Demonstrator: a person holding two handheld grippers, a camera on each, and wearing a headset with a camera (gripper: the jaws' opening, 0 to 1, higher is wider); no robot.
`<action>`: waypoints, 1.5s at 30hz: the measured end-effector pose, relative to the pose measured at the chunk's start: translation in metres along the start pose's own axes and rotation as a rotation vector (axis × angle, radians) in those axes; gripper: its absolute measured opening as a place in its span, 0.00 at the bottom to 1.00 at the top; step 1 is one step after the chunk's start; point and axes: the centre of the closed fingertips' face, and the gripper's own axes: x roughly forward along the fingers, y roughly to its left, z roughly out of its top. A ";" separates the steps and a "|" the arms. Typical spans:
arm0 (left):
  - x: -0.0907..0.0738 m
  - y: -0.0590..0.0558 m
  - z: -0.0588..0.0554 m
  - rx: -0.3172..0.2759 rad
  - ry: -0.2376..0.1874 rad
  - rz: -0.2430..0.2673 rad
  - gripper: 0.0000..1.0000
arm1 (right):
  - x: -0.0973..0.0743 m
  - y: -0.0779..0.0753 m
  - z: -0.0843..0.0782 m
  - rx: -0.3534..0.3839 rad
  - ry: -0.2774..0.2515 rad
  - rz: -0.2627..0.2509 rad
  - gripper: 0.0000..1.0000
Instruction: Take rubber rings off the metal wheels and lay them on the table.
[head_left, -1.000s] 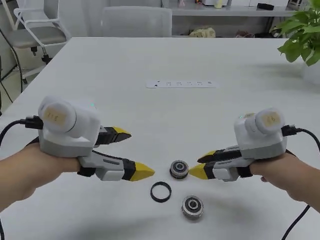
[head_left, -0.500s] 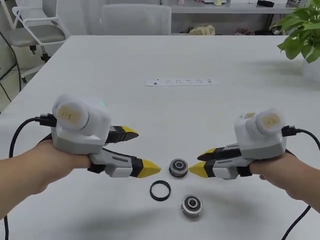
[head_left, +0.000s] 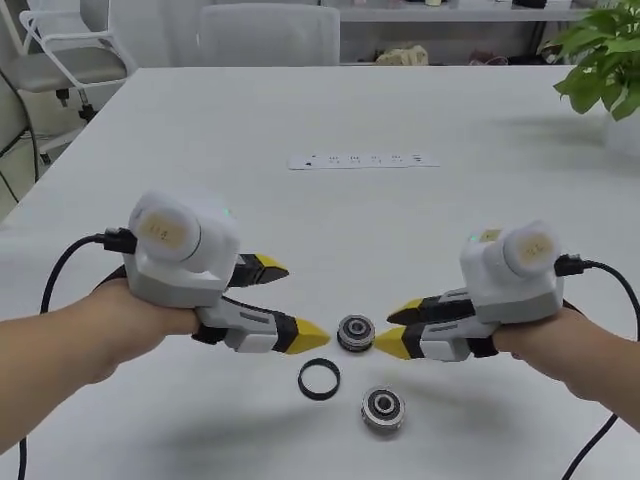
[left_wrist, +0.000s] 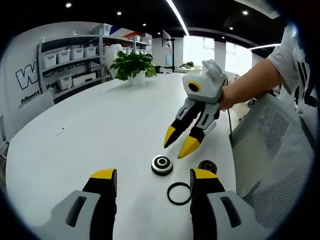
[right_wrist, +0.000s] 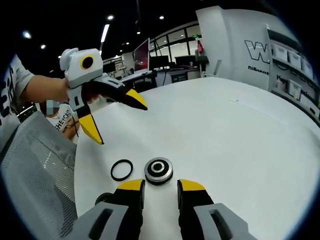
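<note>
I am holding the left gripper (head_left: 296, 301) with its fingers spread wide and nothing between them, its tips hanging just left of a wheel (head_left: 355, 333) that is sitting flat on the bench (head_left: 330, 230). I am pointing the right gripper (head_left: 388, 330) at the same wheel from the other side; its fingers are parted by a narrower gap and are gripping nothing, the lower tip hovering just beside the wheel's rim. One loose ring (head_left: 318, 379) is lying flat on the bench, just nearer to me than that wheel. A second wheel (head_left: 383, 410) is resting near the ring, to its right and apart from it. I cannot tell whether either wheel is wearing a ring.
</note>
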 end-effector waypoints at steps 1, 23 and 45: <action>0.001 0.000 0.000 0.000 0.001 -0.001 0.56 | 0.001 0.000 0.000 -0.003 0.001 0.000 0.23; 0.022 -0.006 -0.013 -0.007 0.037 -0.039 0.47 | 0.010 0.003 -0.008 -0.012 -0.001 0.014 0.19; 0.043 -0.017 -0.013 -0.007 0.052 -0.075 0.40 | 0.016 0.002 -0.011 -0.012 -0.013 0.016 0.15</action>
